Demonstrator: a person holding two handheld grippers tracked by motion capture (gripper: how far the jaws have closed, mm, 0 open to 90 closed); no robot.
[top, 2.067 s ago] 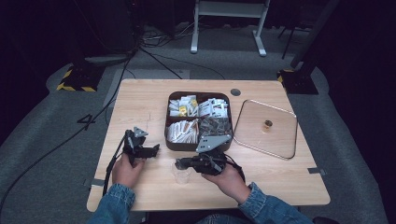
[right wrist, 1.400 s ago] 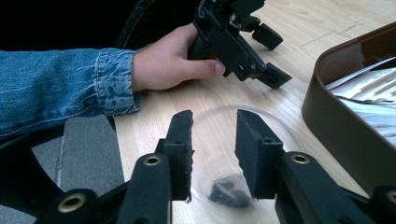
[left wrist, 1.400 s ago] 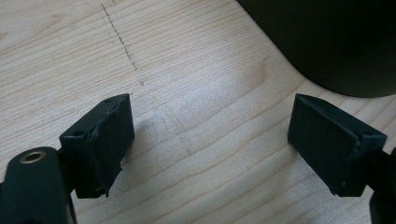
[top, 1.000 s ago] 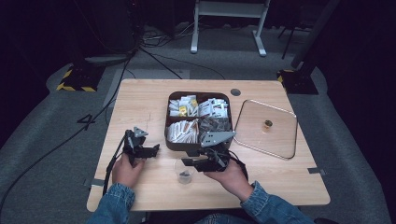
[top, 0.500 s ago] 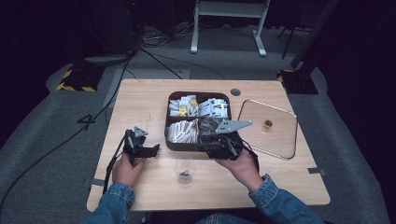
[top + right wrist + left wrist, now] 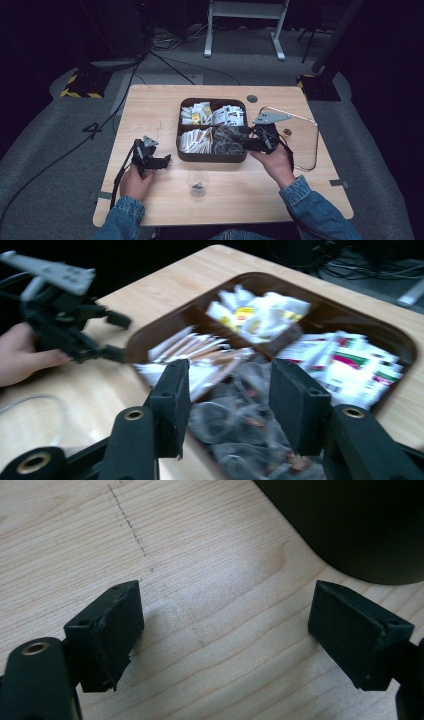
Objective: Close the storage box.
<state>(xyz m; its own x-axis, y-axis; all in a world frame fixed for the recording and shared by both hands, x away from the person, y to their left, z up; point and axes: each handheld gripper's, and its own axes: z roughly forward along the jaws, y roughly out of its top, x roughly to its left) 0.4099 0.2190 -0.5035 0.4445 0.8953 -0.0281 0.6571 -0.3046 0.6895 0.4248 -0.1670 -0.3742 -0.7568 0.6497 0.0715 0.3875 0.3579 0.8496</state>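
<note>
A brown four-part tray (image 6: pixel 181 145) stands mid-table, with white packets, paper sticks and dark sachets (image 6: pixel 227 140) in its compartments. My right gripper (image 6: pixel 246 143) hovers over the dark sachets (image 6: pixel 235 425) in the tray's front right part. Its jaws stand apart and have just been opening, with nothing between the pads (image 6: pixel 175 390). My left gripper (image 6: pixel 164 161) rests low over bare wood left of the tray, jaws wide open and empty (image 6: pixel 225 615). A small clear glass (image 6: pixel 197 181) with a dark bit inside stands in front of the tray.
A clear glass lid (image 6: pixel 300 150) with a small knob (image 6: pixel 286 132) lies right of the tray, just behind my right hand. The tray's dark corner (image 6: pixel 350 525) is close ahead of the left gripper. Cables trail off the table's left side.
The right gripper has moved from beside the glass at the front, back and to the right, over the tray. The glass now stands alone. The left gripper has stayed put.
</note>
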